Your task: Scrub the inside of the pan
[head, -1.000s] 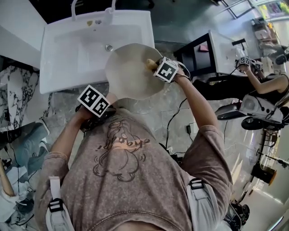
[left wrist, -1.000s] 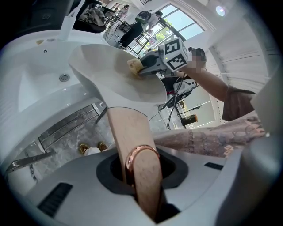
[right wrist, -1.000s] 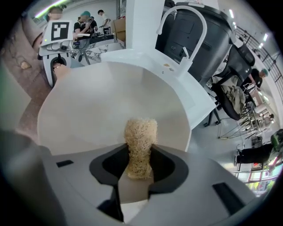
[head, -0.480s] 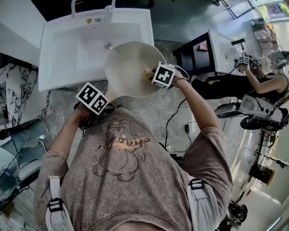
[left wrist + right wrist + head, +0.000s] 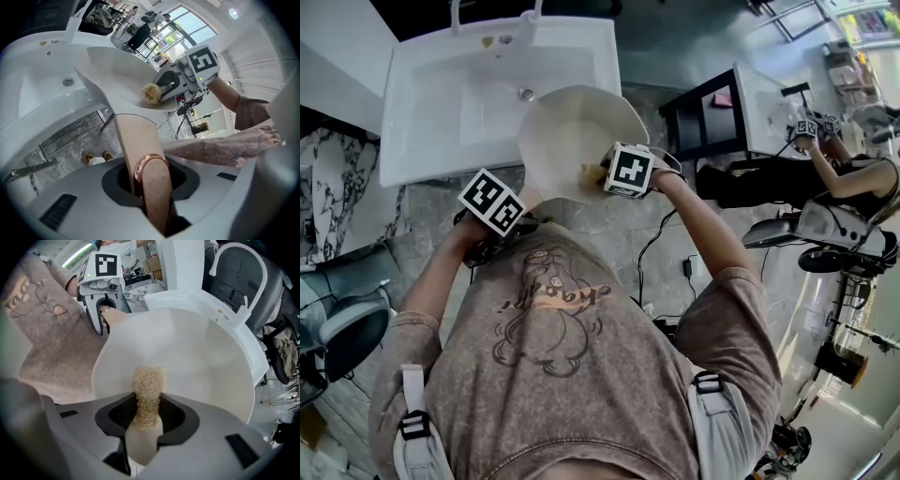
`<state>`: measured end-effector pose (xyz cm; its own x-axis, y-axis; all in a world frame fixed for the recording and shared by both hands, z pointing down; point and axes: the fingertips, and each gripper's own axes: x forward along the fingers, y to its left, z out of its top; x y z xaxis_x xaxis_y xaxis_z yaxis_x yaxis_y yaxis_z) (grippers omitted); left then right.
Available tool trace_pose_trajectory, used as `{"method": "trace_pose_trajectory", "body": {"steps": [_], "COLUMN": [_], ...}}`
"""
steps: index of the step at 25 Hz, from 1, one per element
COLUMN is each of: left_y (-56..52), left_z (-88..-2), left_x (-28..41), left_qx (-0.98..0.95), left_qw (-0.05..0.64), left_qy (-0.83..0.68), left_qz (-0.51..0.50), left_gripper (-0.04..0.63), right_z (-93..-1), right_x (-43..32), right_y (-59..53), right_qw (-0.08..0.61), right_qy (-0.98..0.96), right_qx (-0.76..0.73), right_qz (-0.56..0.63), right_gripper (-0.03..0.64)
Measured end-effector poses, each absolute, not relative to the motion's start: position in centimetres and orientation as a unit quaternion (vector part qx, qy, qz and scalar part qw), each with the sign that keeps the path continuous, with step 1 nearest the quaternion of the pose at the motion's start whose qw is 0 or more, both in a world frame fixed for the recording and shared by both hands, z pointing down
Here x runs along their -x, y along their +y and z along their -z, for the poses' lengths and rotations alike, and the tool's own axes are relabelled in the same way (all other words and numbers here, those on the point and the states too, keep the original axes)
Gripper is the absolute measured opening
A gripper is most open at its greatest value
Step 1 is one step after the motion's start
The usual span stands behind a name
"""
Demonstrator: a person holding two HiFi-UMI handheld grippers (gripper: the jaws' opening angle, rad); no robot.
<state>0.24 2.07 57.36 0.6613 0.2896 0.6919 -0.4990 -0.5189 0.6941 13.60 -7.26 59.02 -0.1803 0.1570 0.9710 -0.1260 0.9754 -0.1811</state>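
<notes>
Pan [image 5: 572,127] mid-scrub, tilted ahead of left claw [image 5: 149,180], which clamps its pale wooden handle [image 5: 133,136]; white sink [image 5: 441,112] beyond. Right claw [image 5: 147,416] pinching a coarse, fibrous scrubber [image 5: 149,383], seemingly pressed on the smooth cream inside just ahead. Next, probably: firm sweeps across the curved bowl.

We find the handle [image 5: 133,140] between the left gripper's [image 5: 149,176] jaws, the pan [image 5: 117,75] ahead, the sink [image 5: 37,89] left; the scrubber [image 5: 149,383] sits in the right gripper [image 5: 146,416], against the pan's inside.
</notes>
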Motion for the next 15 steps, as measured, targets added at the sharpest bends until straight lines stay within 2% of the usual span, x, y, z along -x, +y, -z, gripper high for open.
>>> {"method": "trace_pose_trajectory", "body": {"steps": [15], "left_y": [2.0], "left_z": [-57.1], "left_x": [-0.8], "left_qx": [-0.767], "left_qw": [0.497], "left_qy": [-0.067], "left_qz": [-0.399], "left_gripper": [0.100], "right_z": [-58.2], "right_x": [-6.0], "right_y": [-5.5], "right_qw": [0.567], "right_qy": [-0.814], "right_qx": [0.053], "right_qz": [-0.116], "right_gripper": [0.152]}}
